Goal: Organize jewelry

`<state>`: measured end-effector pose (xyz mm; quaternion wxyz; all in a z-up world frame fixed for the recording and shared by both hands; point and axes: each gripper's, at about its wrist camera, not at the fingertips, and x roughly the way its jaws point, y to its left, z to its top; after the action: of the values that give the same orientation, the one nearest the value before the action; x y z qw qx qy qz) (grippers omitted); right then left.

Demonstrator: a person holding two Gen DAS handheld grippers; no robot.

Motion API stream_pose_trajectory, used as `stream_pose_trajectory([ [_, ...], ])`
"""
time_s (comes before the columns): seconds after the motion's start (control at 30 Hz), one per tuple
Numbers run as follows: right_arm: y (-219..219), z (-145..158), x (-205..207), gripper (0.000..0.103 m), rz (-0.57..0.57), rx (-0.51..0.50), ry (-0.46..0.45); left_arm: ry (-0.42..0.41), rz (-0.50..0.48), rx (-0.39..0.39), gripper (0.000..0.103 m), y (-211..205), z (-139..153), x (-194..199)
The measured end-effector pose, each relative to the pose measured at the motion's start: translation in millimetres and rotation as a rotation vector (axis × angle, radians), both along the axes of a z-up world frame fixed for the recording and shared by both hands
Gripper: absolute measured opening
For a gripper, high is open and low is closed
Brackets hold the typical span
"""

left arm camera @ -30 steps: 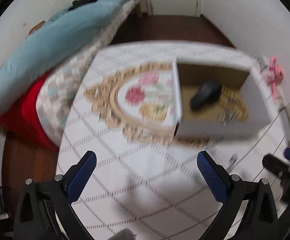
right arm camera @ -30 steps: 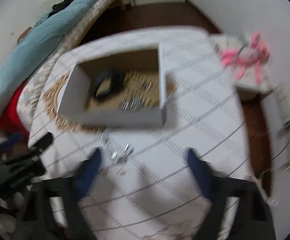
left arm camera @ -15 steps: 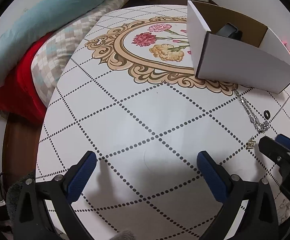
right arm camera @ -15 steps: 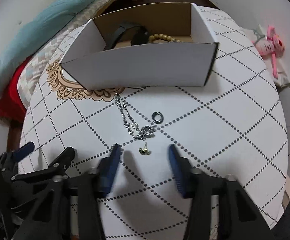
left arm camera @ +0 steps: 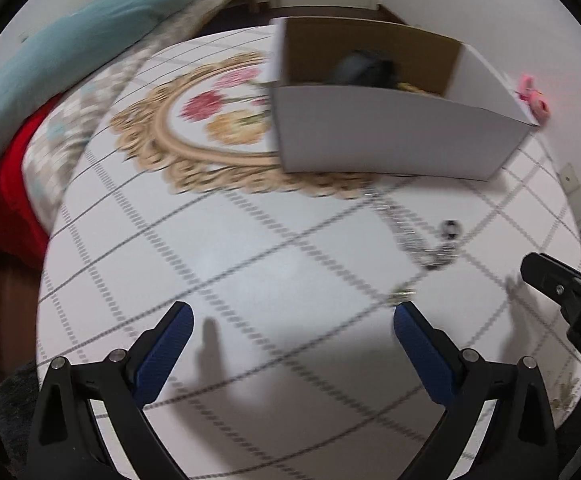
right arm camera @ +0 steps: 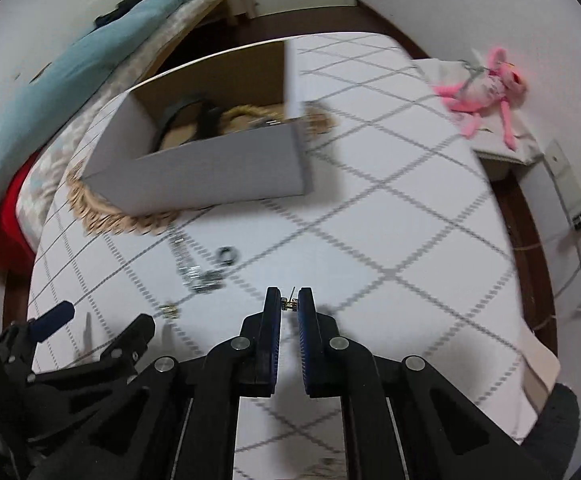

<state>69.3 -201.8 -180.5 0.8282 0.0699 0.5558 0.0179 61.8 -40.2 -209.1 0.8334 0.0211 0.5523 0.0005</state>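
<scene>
Right gripper (right arm camera: pixel 289 304) is clenched on a small gold earring (right arm camera: pixel 290 303), pinched at the fingertips and held above the table (right arm camera: pixel 390 216). Left gripper (left arm camera: pixel 292 322) is released, jaws wide, hovering over bare tablecloth. A second gold earring (right arm camera: pixel 169 310) lies on the table just beside the left gripper's tip. A silver chain (right arm camera: pixel 194 268) and a dark ring (right arm camera: pixel 228 255) lie near each other in front of the white box (right arm camera: pixel 206 172). The box holds a black band (right arm camera: pixel 186 114) and beads; details are blurred.
</scene>
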Motion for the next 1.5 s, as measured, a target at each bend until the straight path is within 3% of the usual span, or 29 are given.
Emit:
stream_pose_trajectory([
  [0.07, -11.5, 0.3, -0.2, 0.009, -0.024, -0.004, -0.001, -0.006, -0.026, -0.007, 0.089, -14.3, -0.5, 1.3],
  [0.2, -25.7, 2.9, -4.1, 0.009, -0.051, -0.023, -0.015, -0.019, -0.048, 0.025, 0.082, -34.1, -3.0, 4.2],
  [0.27, -30.3, 4.8, -5.3, 0.009, -0.055, -0.027, -0.02, -0.03, -0.06, 0.02, 0.062, -38.6, -3.0, 3.5],
  [0.4, -34.2, 8.0, -5.7, 0.009, -0.061, -0.029, -0.029, -0.032, -0.085, -0.006, 0.033, -43.6, 0.7, 2.5],
  [0.57, -36.3, 10.9, -4.6, 0.009, -0.072, -0.025, -0.036, -0.03, -0.116, -0.022, 0.01, -44.6, -0.4, 4.5],
  [0.87, -33.8, 27.3, -4.4, 0.009, -0.068, 0.0, -0.073, -0.031, -0.113, -0.051, 0.009, -41.3, 3.2, 2.4],
  [1.1, -29.3, 60.5, 14.4, 0.009, -0.028, 0.075, -0.111, -0.09, -0.108, -0.147, 0.009, -32.0, 55.0, 12.2],
  [1.27, -21.0, 81.8, 64.9, 0.009, 0.029, 0.127, -0.123, -0.123, -0.098, -0.194, 0.009, -15.1, 95.8, 58.1],
  [1.5, -3.8, 72.1, 141.1, 0.009, 0.098, 0.103, -0.035, -0.055, -0.061, -0.17, 0.01, 9.3, 86.7, 133.2],
])
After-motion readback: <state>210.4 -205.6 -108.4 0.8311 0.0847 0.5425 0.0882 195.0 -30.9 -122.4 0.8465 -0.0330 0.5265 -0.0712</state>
